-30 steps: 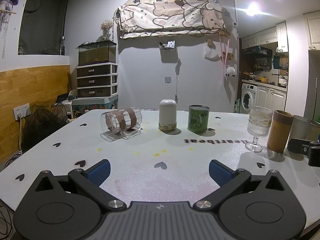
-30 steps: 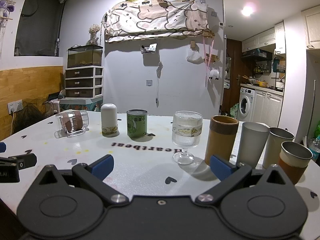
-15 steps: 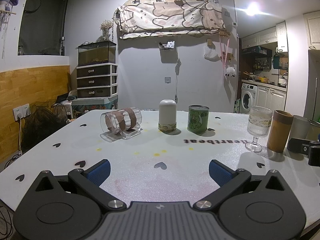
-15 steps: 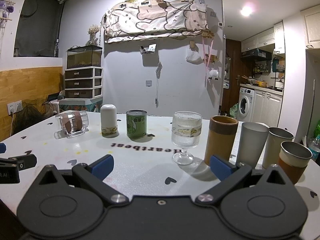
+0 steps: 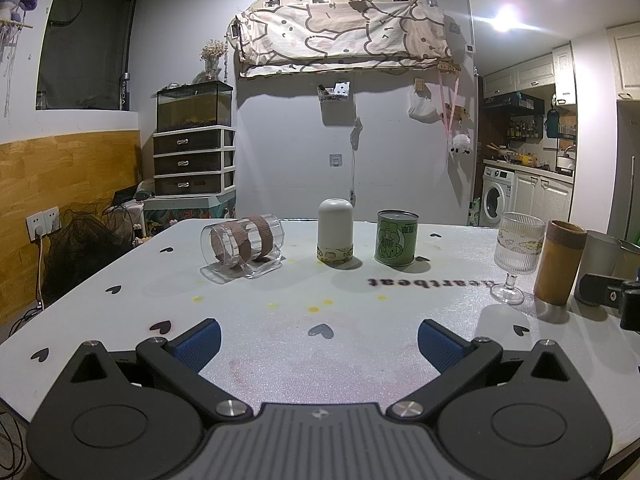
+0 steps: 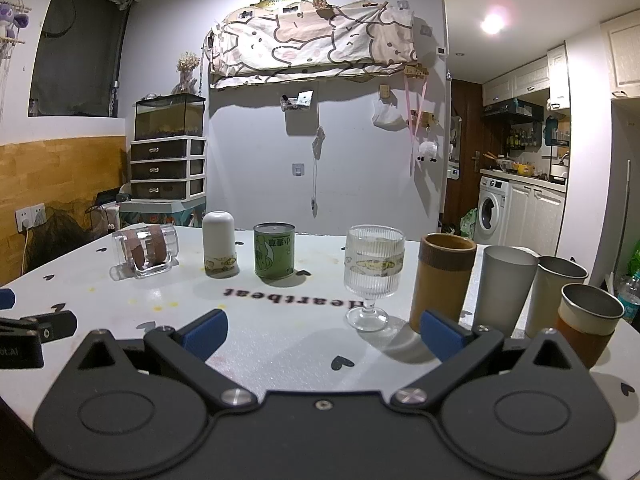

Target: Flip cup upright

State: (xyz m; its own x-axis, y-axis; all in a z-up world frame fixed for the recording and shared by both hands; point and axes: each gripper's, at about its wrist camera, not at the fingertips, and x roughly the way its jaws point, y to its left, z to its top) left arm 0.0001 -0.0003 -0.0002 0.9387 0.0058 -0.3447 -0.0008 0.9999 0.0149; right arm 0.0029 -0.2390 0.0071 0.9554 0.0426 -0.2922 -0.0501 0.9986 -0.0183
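A clear glass mug with brown bands [image 5: 244, 247] lies on its side on the white table [image 5: 280, 352], far left; it also shows in the right wrist view [image 6: 145, 251]. A white cup [image 5: 335, 237] stands mouth down beside it, also in the right wrist view [image 6: 219, 245]. My left gripper [image 5: 319, 338] is open and empty, low over the near table, well short of the mug. My right gripper [image 6: 325, 330] is open and empty, in front of the stemmed glass.
A green tin [image 5: 397, 237], a ribbed stemmed glass [image 6: 373, 276], a brown bamboo cup [image 6: 442, 280], a frosted grey tumbler [image 6: 504, 290] and two metal cups [image 6: 586, 328] stand in a row to the right. The table's left edge [image 5: 80, 280] is near.
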